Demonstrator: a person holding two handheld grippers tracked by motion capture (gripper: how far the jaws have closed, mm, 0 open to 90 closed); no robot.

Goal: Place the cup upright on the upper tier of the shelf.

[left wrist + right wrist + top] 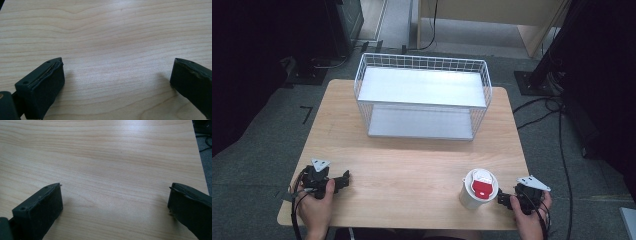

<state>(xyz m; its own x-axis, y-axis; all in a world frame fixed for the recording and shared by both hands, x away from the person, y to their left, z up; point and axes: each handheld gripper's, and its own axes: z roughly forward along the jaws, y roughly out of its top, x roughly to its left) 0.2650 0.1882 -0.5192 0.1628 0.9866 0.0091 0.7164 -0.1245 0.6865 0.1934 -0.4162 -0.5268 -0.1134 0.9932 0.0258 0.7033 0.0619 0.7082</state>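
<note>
Cup (479,189) is standing upright near the front right of the table (412,165), white body, white lid with a red tab on top. All places below are taken from this cup.

Right gripper (503,199) is resting just to the cup's right, very near it but apart; I judge it the nearer hand by far. Its jaws are standing wide apart with nothing between them, bare wood lying under the gap in the right gripper view (115,202).

Left gripper (343,179) is lying well to the cup's left, at the opposite front corner. It is also gaping wide and holding nothing, bare wood again in the left gripper view (116,80).

Wire basket (422,95) is sitting well beyond the cup, toward the far edge, both shelves bare.

Cup's long axis is running vertical, so a sideways grasp round the body from the right looks like the natural approach.
</note>
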